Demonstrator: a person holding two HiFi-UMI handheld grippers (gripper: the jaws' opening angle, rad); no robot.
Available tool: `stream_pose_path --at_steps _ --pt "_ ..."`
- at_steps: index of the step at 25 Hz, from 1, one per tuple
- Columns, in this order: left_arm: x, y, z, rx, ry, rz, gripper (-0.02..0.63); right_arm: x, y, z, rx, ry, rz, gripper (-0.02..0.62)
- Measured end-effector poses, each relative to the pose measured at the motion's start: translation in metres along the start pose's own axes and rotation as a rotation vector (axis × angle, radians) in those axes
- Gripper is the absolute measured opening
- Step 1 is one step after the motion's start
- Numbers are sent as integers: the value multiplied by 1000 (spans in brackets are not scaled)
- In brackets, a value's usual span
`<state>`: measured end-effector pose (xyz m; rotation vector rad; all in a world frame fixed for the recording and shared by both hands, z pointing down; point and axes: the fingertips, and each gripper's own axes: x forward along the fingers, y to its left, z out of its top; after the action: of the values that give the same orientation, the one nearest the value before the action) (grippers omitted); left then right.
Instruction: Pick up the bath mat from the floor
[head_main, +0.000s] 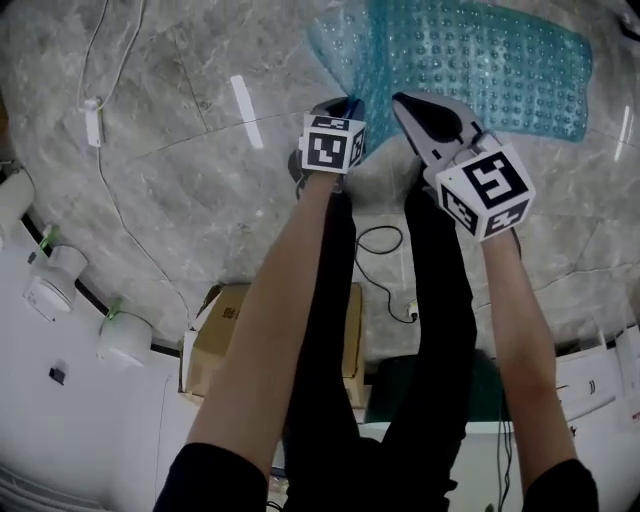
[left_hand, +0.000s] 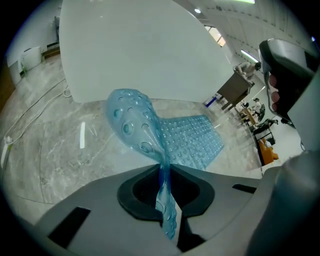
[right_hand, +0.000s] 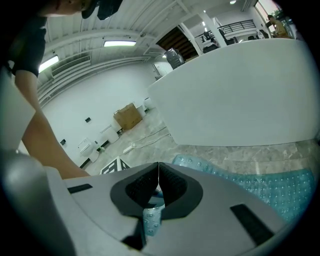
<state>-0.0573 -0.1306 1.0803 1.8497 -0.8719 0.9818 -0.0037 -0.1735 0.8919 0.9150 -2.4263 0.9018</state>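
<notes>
the bath mat (left_hand: 190, 140) is pinched at its near edge by both grippers. in the left gripper view the left gripper (left_hand: 164, 172) has its jaws closed tight on a bunched fold of the mat, which runs as a thin ribbon between the pads and balloons out beyond the tips. in the right gripper view the right gripper (right_hand: 158, 167) has its jaws pressed together, with a small scrap of the mat showing just behind the pads, so it seems clamped there too. the mat is translucent blue-green soft plastic, covered in rows of round bumps, rectangular with rounded corners. its far part lies flat on the grey veined stone floor (head_main: 180, 180).
</notes>
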Motion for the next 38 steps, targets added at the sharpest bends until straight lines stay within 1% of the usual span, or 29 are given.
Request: stream_pose_path --at_steps 6,14,16,18,20,24,27,32,35,38 --pt "-50 -58 29 52 0 -58 41 -66 12 39 14 -13 -43 14" --pt "-125 -134 64 68 -10 -116 40 -153 41 99 23 -40 -73 14" --pt "-144 -157 72 96 -26 -127 38 -172 50 115 23 -53 -78 14" --pt "-162 -179 78 147 -39 -131 38 -189 57 128 22 -61 -85 14" --pt "-178 -199 82 181 -45 -149 37 -205 63 142 18 -68 -98 14" --pt "-216 -229 96 193 -75 -193 37 -241 73 170 24 -98 -129 14" --pt "-250 -242 113 184 -110 -207 37 -268 78 187 23 -109 -146 14" --pt "-311 -246 141 187 -149 -209 37 -305 85 220 21 -132 -192 14" --pt "-349 -243 148 204 -171 -190 37 -325 98 244 22 -161 -221 14" --pt "-387 -236 151 231 -198 -158 37 -342 120 270 25 -197 -235 14"
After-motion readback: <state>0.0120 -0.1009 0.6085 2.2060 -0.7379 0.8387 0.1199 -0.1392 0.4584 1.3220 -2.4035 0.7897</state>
